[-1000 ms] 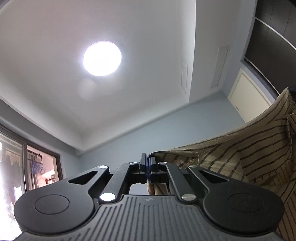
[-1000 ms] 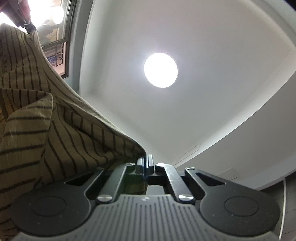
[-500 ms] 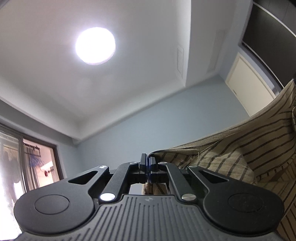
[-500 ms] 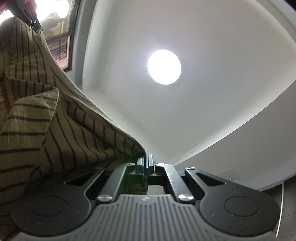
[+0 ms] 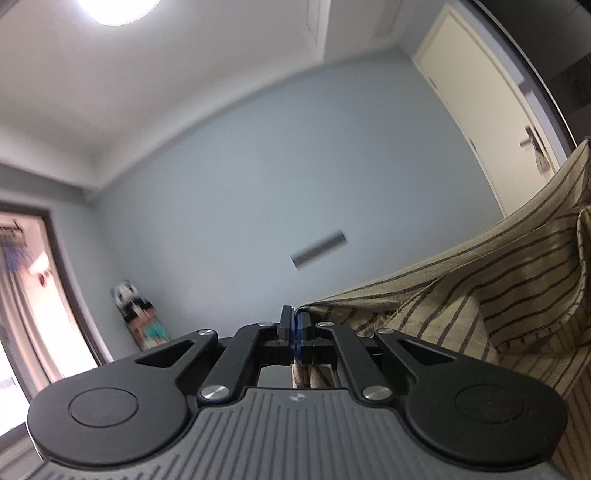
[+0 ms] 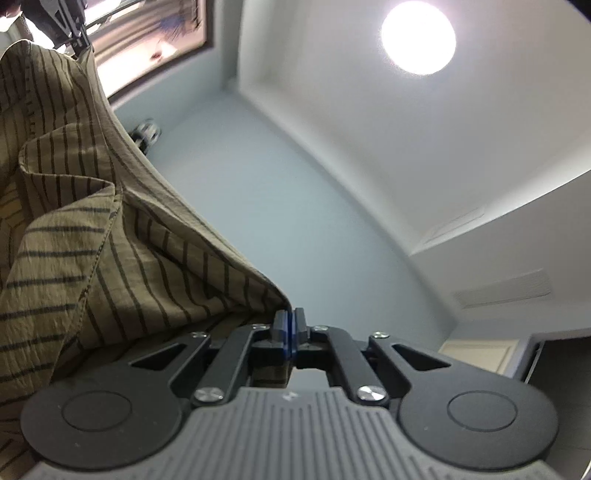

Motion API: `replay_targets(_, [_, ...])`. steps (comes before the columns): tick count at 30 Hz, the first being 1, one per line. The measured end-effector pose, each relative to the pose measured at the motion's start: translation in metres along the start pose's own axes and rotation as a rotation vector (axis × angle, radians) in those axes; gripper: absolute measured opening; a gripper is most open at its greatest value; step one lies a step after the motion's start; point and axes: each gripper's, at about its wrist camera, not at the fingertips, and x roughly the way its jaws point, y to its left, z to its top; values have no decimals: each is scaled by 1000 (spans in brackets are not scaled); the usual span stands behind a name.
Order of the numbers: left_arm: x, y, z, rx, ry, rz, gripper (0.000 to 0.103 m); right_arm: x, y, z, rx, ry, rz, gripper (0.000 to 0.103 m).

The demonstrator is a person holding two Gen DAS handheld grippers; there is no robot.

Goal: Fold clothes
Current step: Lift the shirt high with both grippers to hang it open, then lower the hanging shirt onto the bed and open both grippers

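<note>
Both cameras have tipped down since the earlier frames, so less ceiling and more wall now fills each view.

Left wrist view: the ceiling lamp (image 5: 122, 7), once upper left of centre, now sits cut off at the top edge. A pale blue wall (image 5: 258, 192) fills the middle. A window (image 5: 26, 295) stands at the far left, a small blurred toy (image 5: 135, 314) low on the wall beside it, and a cream door (image 5: 491, 110) at upper right. The left gripper (image 5: 294, 325) sits at lower centre, its jaws pressed together on an edge of the shirt (image 5: 498, 295), an olive cloth with dark stripes. From the jaws the shirt spreads toward the right edge of the frame, sagging in loose folds. It hung there before too.

Right wrist view: the lamp (image 6: 417, 37) has slid from centre to upper right. The window (image 6: 147, 40) shows at upper left, and the other gripper's dark frame peeks in the top left corner. The right gripper (image 6: 290, 328) at lower centre is likewise clamped on a shirt edge. The shirt fills the left side of the frame, as earlier, with a hemmed flap turned over.

Judging by the downward tilt, the shirt, held up by two points, is being brought down, likely to lay it flat for the first fold. No surface is visible, so I cannot tell how near it is.
</note>
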Motion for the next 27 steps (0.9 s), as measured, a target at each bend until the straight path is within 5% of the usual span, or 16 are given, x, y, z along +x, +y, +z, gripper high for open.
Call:
replay_targets(7, [136,-15,-60,6,186,-65,0,106,75,-73,-6,156,141,2])
replay_targets(15, [276,-55,-169,34,412,-103,0,235,172,-177,-19,320,302,2])
replay_targets(21, [359,-89,-230,75,539,-136,0,317,254,-264,-33,453,401,2])
replay_targets(27, [422,-121,-262,90,640,-150,0,416,342,-304,-43,574,448,2])
